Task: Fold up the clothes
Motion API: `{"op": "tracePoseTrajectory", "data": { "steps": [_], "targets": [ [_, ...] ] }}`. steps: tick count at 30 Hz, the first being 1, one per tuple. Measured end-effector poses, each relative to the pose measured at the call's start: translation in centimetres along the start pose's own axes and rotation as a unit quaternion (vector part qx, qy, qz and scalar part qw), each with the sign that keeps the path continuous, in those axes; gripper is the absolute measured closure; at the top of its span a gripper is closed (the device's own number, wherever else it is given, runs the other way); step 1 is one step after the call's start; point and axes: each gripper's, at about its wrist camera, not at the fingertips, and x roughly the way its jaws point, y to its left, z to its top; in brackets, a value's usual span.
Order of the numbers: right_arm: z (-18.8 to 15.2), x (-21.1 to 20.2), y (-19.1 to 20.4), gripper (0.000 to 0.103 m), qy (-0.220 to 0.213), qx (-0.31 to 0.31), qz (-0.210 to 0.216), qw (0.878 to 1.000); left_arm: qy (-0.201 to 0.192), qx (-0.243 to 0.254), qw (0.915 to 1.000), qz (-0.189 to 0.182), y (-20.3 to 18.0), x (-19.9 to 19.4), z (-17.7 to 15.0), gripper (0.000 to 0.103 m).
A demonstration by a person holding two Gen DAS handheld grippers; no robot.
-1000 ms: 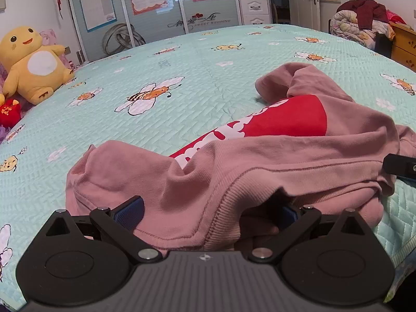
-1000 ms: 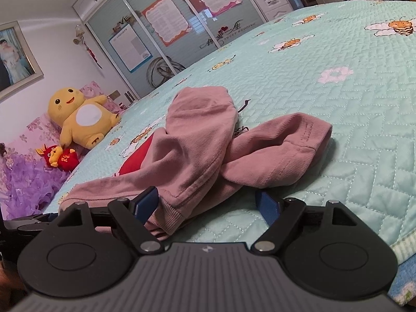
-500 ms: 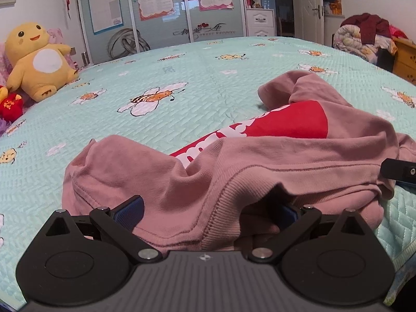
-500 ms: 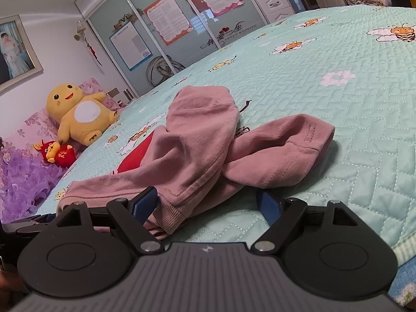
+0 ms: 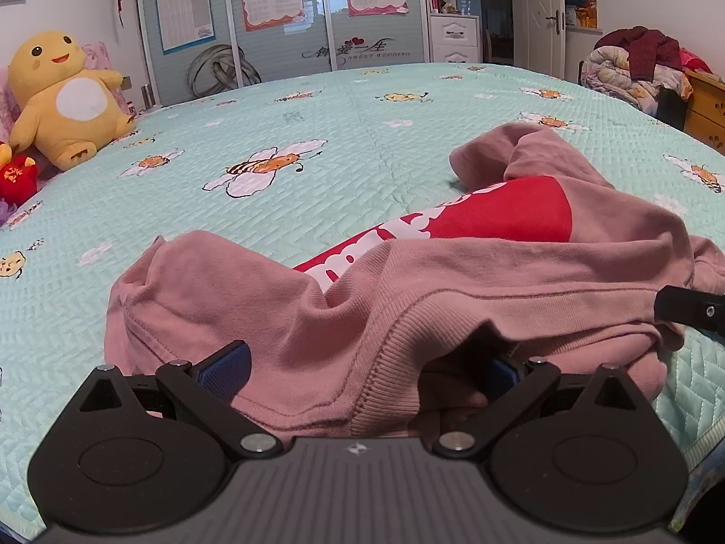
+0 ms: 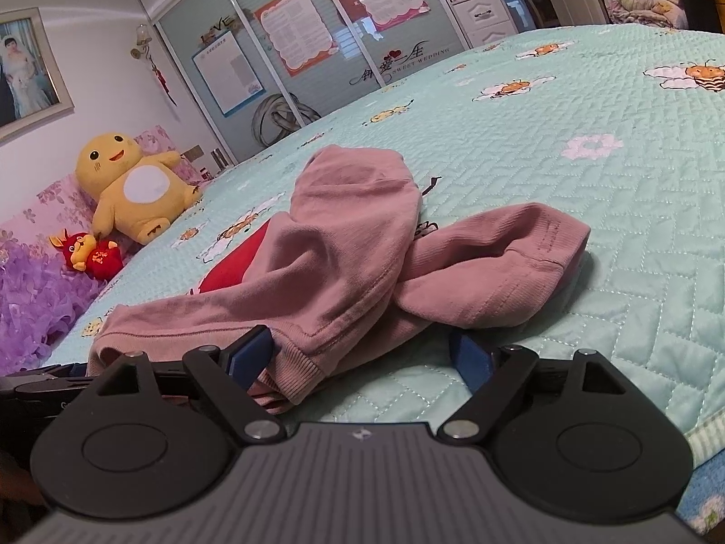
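Mint-green quilting printed with cartoon bees is covering the bed (image 5: 317,127), and a dusty-pink sweatshirt (image 5: 408,299) is lying crumpled near its front edge. It is bunching into soft ridges, with a red panel (image 5: 498,217) bearing white lettering showing through a gap in the folds; the letters are too creased to read. A ribbed hem (image 5: 408,340) is arching up at the near side, stitched seams running along it. From the right wrist view the same garment (image 6: 344,249) is trailing a sleeve with a ribbed cuff (image 6: 543,245) out to the right, lying flat on the quilt.

The left gripper (image 5: 362,371) is sitting with its jaws spread wide — hem fabric is draping between the blue pads, though they are not pressing on it. The right gripper (image 6: 362,358) is likewise standing wide apart, its left pad just beside a ribbed edge of the sweatshirt, its right pad over bare quilt.

A yellow plush toy (image 5: 63,99) is sitting at the far left by a small red plush (image 6: 90,254), and sliding wardrobe doors (image 5: 281,13) with posters are lining the back wall.
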Motion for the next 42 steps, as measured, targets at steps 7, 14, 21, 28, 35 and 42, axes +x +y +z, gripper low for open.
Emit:
{"op": "tracePoseTrajectory", "data": {
  "steps": [7, 14, 21, 28, 35, 42],
  "targets": [
    [-0.2, 0.0, 0.5, 0.017, 0.000, -0.012, -0.009, 1.000, -0.014, -0.015, 0.9996, -0.018, 0.7, 0.0, -0.8, 0.000],
    [-0.3, 0.1, 1.0, 0.015, -0.001, -0.023, -0.017, 1.000, -0.031, -0.034, 0.9984, -0.033, 1.1, 0.3, -1.4, 0.000],
    [-0.3, 0.5, 1.6, 0.011, 0.005, -0.033, -0.026, 0.999, -0.043, -0.038, 0.9977, -0.036, 1.2, 0.4, -1.8, 0.000],
    [-0.9, 1.5, 3.9, 0.010, 0.021, -0.099, -0.079, 0.992, -0.037, -0.036, 0.9982, -0.032, 1.2, 0.4, -1.7, 0.000],
    [-1.2, 1.7, 4.5, 0.009, 0.025, -0.113, -0.099, 0.988, -0.033, -0.031, 0.9986, -0.027, 1.1, 0.4, -1.7, 0.000],
    [-1.2, 1.5, 5.0, 0.009, 0.028, -0.112, -0.108, 0.987, -0.028, -0.027, 0.9990, -0.019, 0.9, 0.4, -1.7, 0.000]
  ]
}}
